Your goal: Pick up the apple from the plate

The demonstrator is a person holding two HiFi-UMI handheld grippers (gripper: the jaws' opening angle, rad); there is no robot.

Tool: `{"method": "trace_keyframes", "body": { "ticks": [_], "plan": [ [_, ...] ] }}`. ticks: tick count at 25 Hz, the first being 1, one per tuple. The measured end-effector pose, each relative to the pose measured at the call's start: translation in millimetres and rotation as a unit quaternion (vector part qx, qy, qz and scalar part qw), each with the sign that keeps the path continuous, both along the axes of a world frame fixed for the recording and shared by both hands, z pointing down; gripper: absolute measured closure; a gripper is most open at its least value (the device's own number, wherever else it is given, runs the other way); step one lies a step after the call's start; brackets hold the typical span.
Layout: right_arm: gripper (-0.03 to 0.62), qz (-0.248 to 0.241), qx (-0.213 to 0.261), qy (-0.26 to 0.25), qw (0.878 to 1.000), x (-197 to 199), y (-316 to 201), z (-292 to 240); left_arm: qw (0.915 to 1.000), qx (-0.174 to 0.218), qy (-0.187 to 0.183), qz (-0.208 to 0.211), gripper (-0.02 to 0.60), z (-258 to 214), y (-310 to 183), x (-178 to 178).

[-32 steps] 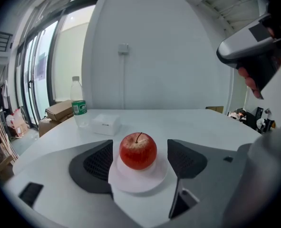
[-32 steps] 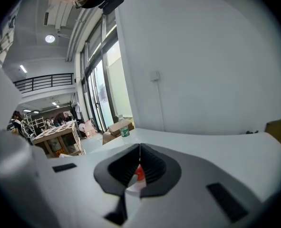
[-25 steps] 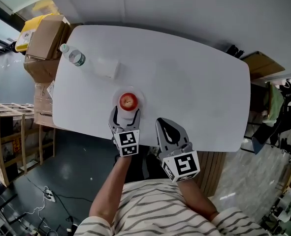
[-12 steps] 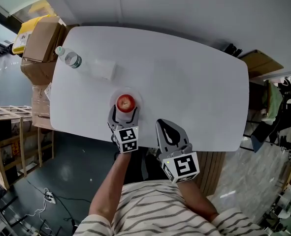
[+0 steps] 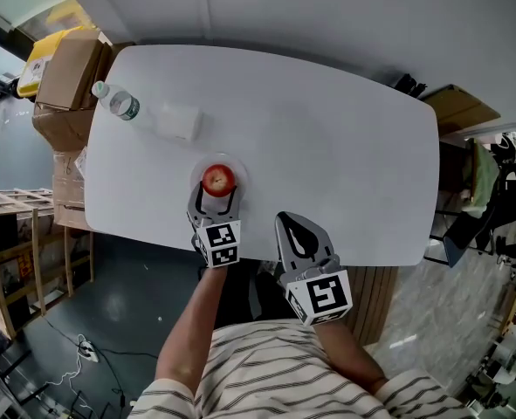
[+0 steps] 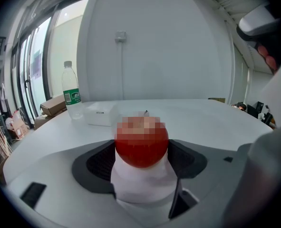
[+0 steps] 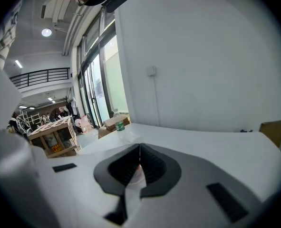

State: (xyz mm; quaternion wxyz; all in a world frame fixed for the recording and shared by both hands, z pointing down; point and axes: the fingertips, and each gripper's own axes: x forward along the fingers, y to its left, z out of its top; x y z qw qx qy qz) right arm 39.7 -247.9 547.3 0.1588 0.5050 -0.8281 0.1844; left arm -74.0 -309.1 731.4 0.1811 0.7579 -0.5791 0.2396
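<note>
White table (image 5: 345,147) under everything. The left gripper (image 5: 216,192) has its jaws spread wide, one on each side of the apple (image 5: 218,180); the pads look close against its skin, though real contact is hard to judge. The apple sits upright on the plate (image 5: 239,169), near the table's front edge. The right gripper (image 5: 298,234), right of the apple and nearer the person, has its jaws closed together on nothing. Beyond the apple, to its left, stand a white box (image 5: 177,122) and a water bottle (image 5: 113,101).
</note>
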Motion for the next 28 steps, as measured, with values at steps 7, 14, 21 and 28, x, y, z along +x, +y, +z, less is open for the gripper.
{"method": "trace_keyframes", "body": {
  "ticks": [7, 14, 21, 28],
  "plan": [
    [0.582, -0.003, 0.003, 0.001, 1.0, 1.2, 3.5, -1.8, 0.9998, 0.001, 0.012, -0.014, 0.229, -14.6, 4.7, -5.4],
    [0.582, -0.008, 0.014, -0.008, 1.0, -2.2, 4.8, -12.8, 0.9993, -0.001, 0.02, -0.031, 0.229, -37.0, 17.3, -10.8],
    [0.582, -0.009, 0.027, -0.013, 1.0, -3.5, 7.6, -28.4, 0.9986, 0.007, 0.03, -0.044, 0.229, -79.9, 28.5, -16.7],
    [0.582, -0.02, 0.041, -0.021, 0.999, -5.0, 10.5, -53.7, 0.9974, 0.043, 0.04, -0.041, 0.229, -142.2, 41.1, -12.2]
  ]
}}
